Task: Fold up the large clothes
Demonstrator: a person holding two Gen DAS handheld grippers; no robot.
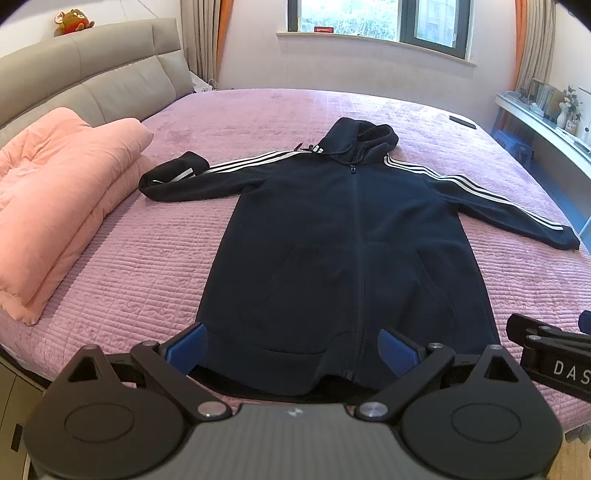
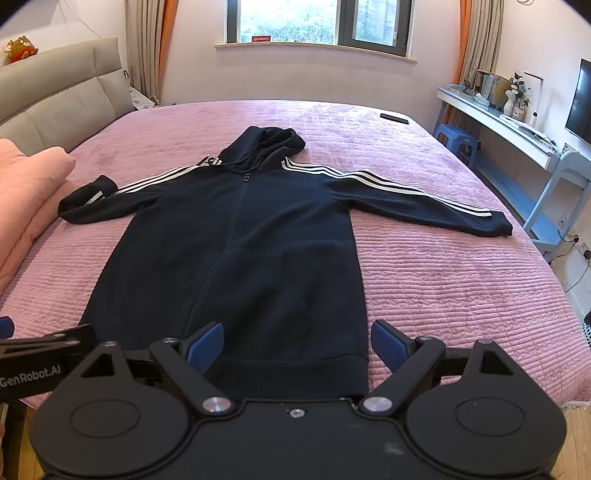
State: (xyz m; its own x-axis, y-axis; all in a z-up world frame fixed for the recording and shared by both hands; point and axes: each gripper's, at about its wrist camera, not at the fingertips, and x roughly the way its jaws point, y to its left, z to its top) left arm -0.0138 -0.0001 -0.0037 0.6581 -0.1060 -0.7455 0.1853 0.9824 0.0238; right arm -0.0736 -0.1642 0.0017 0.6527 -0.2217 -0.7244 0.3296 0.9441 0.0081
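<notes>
Hoodie lies flat, front up, on the bed, long axis running away from both claws with hem nearest, left gripper and right gripper both spread wide and empty over its left and right hem corners.

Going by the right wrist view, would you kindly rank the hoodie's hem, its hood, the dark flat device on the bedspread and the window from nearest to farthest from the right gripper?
From the right gripper:
1. Hem, between its open fingers.
2. Hood, mid-bed.
3. Dark device, far right of the bedspread.
4. Window, on the back wall.
</notes>
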